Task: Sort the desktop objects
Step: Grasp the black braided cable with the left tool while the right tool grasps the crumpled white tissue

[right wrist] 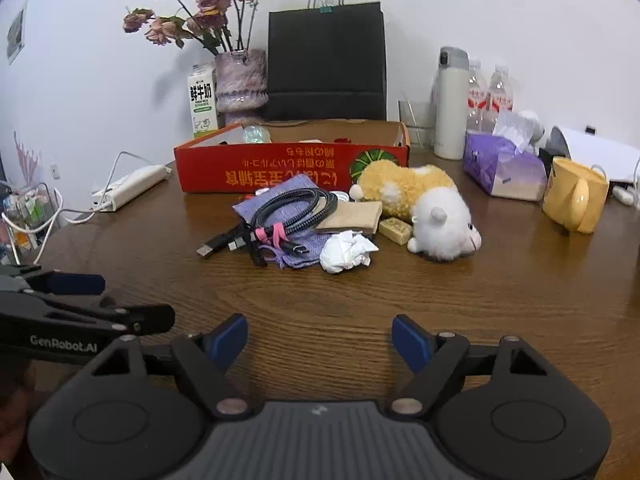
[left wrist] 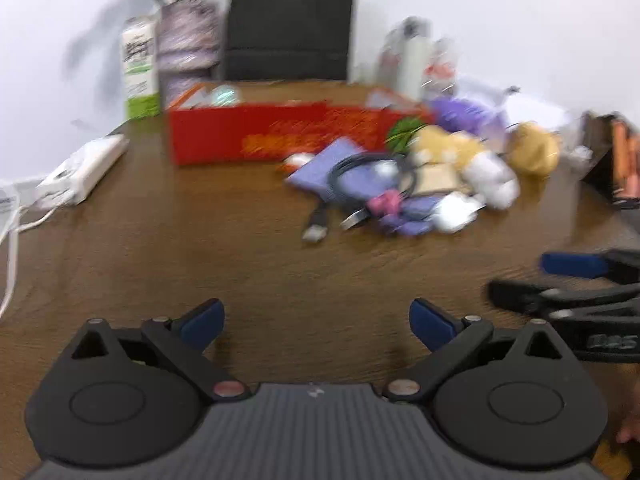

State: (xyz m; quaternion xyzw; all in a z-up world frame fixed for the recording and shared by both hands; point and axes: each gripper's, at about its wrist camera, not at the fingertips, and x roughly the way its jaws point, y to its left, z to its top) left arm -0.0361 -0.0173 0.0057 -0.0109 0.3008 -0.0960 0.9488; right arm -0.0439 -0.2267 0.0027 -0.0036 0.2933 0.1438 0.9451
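A pile lies mid-table before a red cardboard box (right wrist: 280,168): a coiled black cable (right wrist: 288,208) on a purple cloth (right wrist: 276,200), a crumpled white tissue (right wrist: 346,252), a tan pouch (right wrist: 352,216), a small soap-like block (right wrist: 395,230) and a yellow-white plush toy (right wrist: 424,204). My right gripper (right wrist: 319,342) is open and empty, low over the table, well short of the pile. My left gripper (left wrist: 316,324) is open and empty, left of the right one; it also shows in the right wrist view (right wrist: 132,300). The left wrist view is blurred; the box (left wrist: 280,132) and pile (left wrist: 400,184) show there.
A yellow mug (right wrist: 576,196), purple tissue box (right wrist: 500,168), white flask (right wrist: 452,104), water bottles (right wrist: 490,96) and a glass stand right. A black bag (right wrist: 326,64), flower vase (right wrist: 240,80) and milk carton (right wrist: 202,100) stand at the back. A white power strip (right wrist: 132,186) lies left.
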